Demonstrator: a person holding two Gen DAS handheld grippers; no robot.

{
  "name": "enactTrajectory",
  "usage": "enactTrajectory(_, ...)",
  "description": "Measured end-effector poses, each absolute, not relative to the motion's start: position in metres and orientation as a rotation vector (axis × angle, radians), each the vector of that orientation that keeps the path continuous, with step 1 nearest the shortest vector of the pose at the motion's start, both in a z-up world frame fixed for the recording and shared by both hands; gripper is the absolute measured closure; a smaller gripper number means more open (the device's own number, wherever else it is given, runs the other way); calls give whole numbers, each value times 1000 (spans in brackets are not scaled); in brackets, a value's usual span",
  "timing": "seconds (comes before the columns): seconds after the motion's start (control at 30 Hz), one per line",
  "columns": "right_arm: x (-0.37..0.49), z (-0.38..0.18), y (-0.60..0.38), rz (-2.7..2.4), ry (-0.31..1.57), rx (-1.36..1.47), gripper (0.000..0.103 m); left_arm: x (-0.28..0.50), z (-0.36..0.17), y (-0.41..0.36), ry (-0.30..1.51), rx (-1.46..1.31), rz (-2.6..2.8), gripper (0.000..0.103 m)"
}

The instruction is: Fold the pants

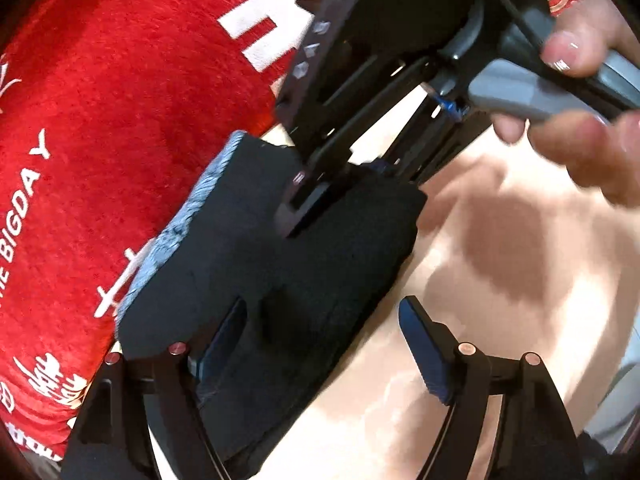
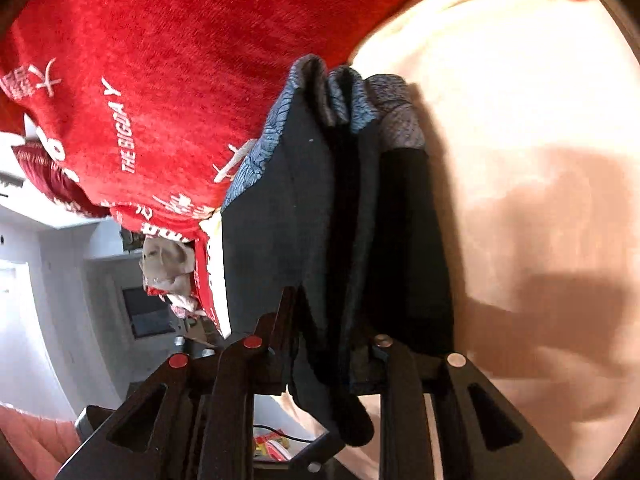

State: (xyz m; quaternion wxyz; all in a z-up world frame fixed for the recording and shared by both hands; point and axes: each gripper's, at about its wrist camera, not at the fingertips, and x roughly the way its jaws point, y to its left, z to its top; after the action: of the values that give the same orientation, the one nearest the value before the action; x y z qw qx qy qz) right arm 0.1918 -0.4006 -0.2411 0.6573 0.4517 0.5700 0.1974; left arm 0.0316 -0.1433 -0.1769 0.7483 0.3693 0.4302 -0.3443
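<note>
At bed edge beside red blanket [image 1: 120,120]: right gripper [image 2: 332,336] clamps folded pants [image 2: 312,208] to hold layers; left gripper [image 1: 332,340] spread, straddling fold.

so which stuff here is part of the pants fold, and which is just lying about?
In the job:
- folded dark pants
- left gripper, open, one finger over the pants
- right gripper, closed on the pants' folded edge
- hand holding the right gripper

Lying about:
- red printed blanket
- cream sheet under the pants
- crumpled grey cloth in the background
</note>
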Motion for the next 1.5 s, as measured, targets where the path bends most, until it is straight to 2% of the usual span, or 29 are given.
enactTrajectory(0.2,175,-216,-406,326,1317,963,70,56,-148,-94,1046,674,-683,24)
enactTrajectory(0.37,147,-199,-432,202,1260,985,69,109,-137,-48,1124,531,-509,24)
enactTrajectory(0.53,151,-166,-416,189,1232,866,69,163,-161,-3,1251,368,-324,24)
enactTrajectory(0.67,166,-161,-387,224,1266,737,69,174,-198,17,1377,314,-248,24)
enactTrajectory(0.77,168,-180,-371,196,1338,667,69,163,-207,17,1351,346,-265,23)
enactTrajectory(0.83,161,-196,-365,159,1376,648,69,157,-212,13,1310,413,-268,15)
enactTrajectory(0.97,144,-217,-354,123,1441,572,69,171,-204,18,1329,362,-280,15)
enactTrajectory(1.07,142,-199,-356,148,1384,541,69,197,-189,34,1290,263,-249,15)
enactTrajectory(1.23,175,-174,-380,109,1275,581,69,248,-205,51,1345,166,-160,15)
enactTrajectory(1.37,211,-178,-378,93,1269,571,69,265,-224,56,1390,104,-105,15)
enactTrajectory(1.5,225,-197,-364,69,1337,530,69,262,-237,48,1364,173,-105,14)
